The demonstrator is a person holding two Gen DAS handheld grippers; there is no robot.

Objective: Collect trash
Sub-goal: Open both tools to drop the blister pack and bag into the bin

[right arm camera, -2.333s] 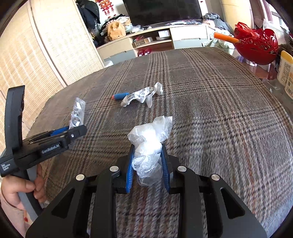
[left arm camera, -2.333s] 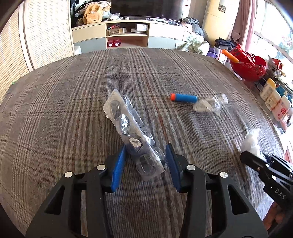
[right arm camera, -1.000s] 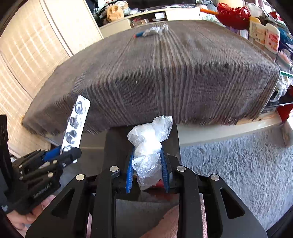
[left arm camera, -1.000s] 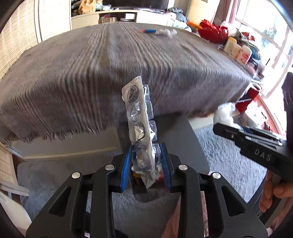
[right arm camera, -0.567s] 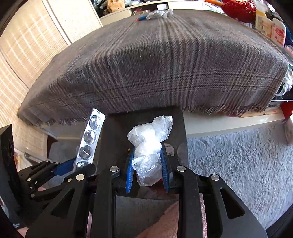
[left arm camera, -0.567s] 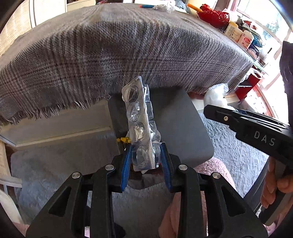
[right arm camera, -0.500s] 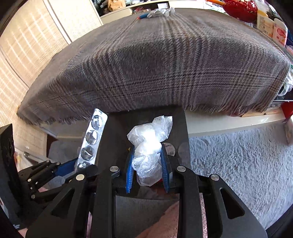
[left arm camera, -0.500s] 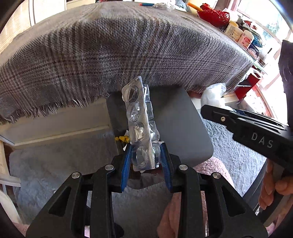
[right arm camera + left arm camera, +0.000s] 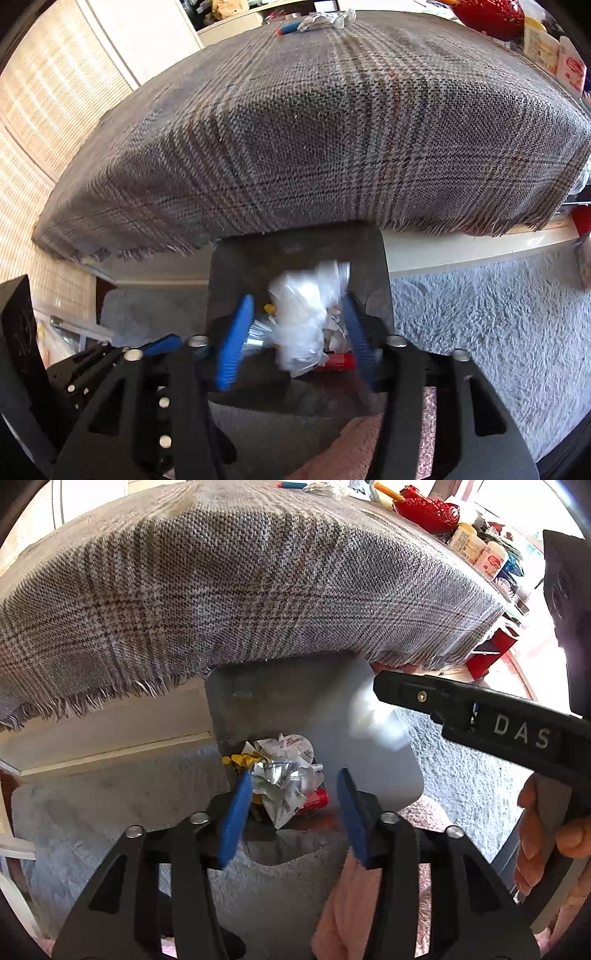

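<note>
Plaid cloth [image 9: 236,590] covers a low table w/ frayed edge hanging over; shaggy grey rug [image 9: 480,314] below, woven blinds [image 9: 44,92] at far left. Dark bin [image 9: 295,701] stands on the rug just under the table edge, lid up against the cloth fringe. Left gripper [image 9: 291,808] hangs over the bin mouth, jaws apart & just opened, nothing between them; crumpled foil and wrappers [image 9: 284,775] lie in the bin below, w/ a yellow bit and a red bit beside. Right gripper [image 9: 295,336] is also over the bin, jaws just opened wide; clear plastic bag [image 9: 306,314] is blurred between the pads, not pinched. Far end of the table: blue dart [image 9: 288,27] and a clear wrapper [image 9: 325,18] next to it. Red basket [image 9: 428,507] & bottles [image 9: 476,550] off to the right. A hand [image 9: 546,830] holds the right gripper's handle.
</note>
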